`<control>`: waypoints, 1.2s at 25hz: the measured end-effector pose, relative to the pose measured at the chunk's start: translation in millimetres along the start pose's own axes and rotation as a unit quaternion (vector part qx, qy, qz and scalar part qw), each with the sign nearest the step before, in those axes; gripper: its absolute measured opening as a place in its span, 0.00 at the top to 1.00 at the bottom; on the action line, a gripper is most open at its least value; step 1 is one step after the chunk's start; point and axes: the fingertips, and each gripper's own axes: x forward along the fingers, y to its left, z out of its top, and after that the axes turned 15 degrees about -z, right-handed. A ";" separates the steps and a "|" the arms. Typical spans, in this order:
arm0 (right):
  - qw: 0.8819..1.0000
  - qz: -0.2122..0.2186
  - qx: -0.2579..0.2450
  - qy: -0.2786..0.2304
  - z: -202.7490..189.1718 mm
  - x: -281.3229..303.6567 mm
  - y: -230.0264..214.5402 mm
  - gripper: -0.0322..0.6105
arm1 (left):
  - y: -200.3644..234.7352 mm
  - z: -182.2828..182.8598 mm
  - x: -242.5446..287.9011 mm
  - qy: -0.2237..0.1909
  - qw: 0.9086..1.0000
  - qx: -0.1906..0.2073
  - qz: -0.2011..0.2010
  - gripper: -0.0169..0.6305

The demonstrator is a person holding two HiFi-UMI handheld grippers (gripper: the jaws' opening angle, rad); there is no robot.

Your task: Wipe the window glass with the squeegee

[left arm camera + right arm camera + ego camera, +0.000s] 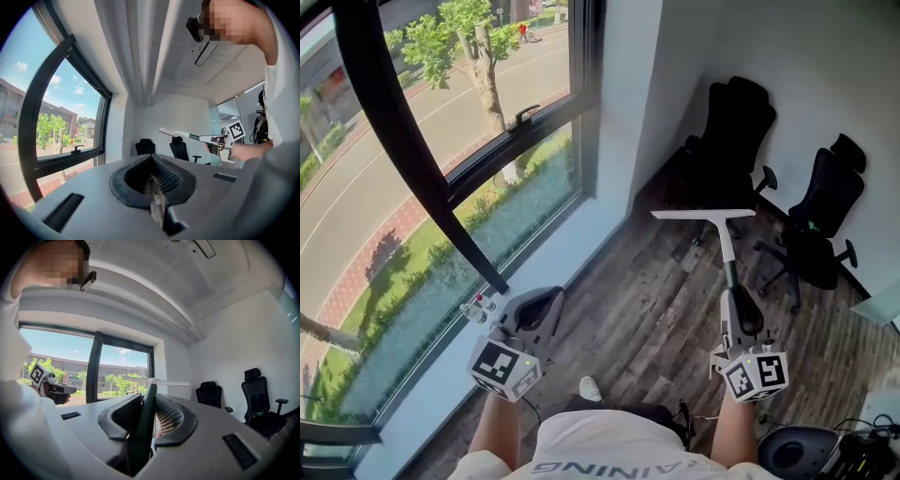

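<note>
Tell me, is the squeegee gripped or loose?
Gripped: the right gripper clamps the squeegee by its dark handle, blade in the air.

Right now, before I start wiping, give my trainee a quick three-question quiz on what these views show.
1. True or false: the right tool is clamped on the squeegee handle.
2. The squeegee's blade is: A) pressed on the window glass; B) held in the air, off the glass; C) lying on the floor.
3. Fill in: ___ black office chairs stand by the far wall.

Key: 1 true; 2 B; 3 two.
</note>
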 end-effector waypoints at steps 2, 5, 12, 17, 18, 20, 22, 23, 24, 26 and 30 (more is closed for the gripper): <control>1.000 0.005 -0.007 0.007 -4.2 22.3 8.7 0.79 | 19.5 -3.2 5.6 -0.008 1.000 -0.006 0.001 0.95; 1.000 0.013 -0.016 0.017 -7.0 54.3 18.5 0.79 | 44.9 -6.0 15.6 -0.014 1.000 -0.014 -0.002 0.95; 0.999 0.037 -0.015 0.007 -14.3 135.3 29.9 0.79 | 98.1 -18.9 38.4 -0.002 0.999 -0.030 0.020 0.95; 0.998 0.068 0.001 0.012 -32.3 204.8 19.0 0.79 | 137.3 -13.3 80.7 0.000 0.999 -0.022 0.045 0.95; 0.997 0.073 0.004 0.010 -33.6 220.4 11.9 0.79 | 143.5 -10.0 95.5 0.000 0.999 -0.017 0.049 0.95; 0.997 0.081 0.008 0.006 -34.8 253.4 -6.0 0.79 | 153.7 -3.2 131.3 0.004 0.999 -0.004 0.053 0.95; 0.996 0.086 0.012 0.007 -34.3 288.4 -26.2 0.79 | 162.0 4.8 171.9 0.016 0.998 0.011 0.054 0.95; 0.996 0.090 0.014 0.009 -34.3 305.7 -36.4 0.79 | 166.8 9.4 191.2 0.020 0.998 0.014 0.057 0.95; 0.995 0.094 0.018 0.012 -35.2 322.3 -46.8 0.79 | 172.2 14.3 208.2 0.020 0.998 0.014 0.063 0.95; 0.994 0.105 0.028 0.016 -38.9 353.6 -68.4 0.79 | 183.6 23.2 235.7 0.013 0.997 0.012 0.076 0.95; 0.991 0.122 0.049 0.031 -49.0 406.1 -95.6 0.79 | 206.6 28.2 271.5 0.022 0.994 0.012 0.107 0.95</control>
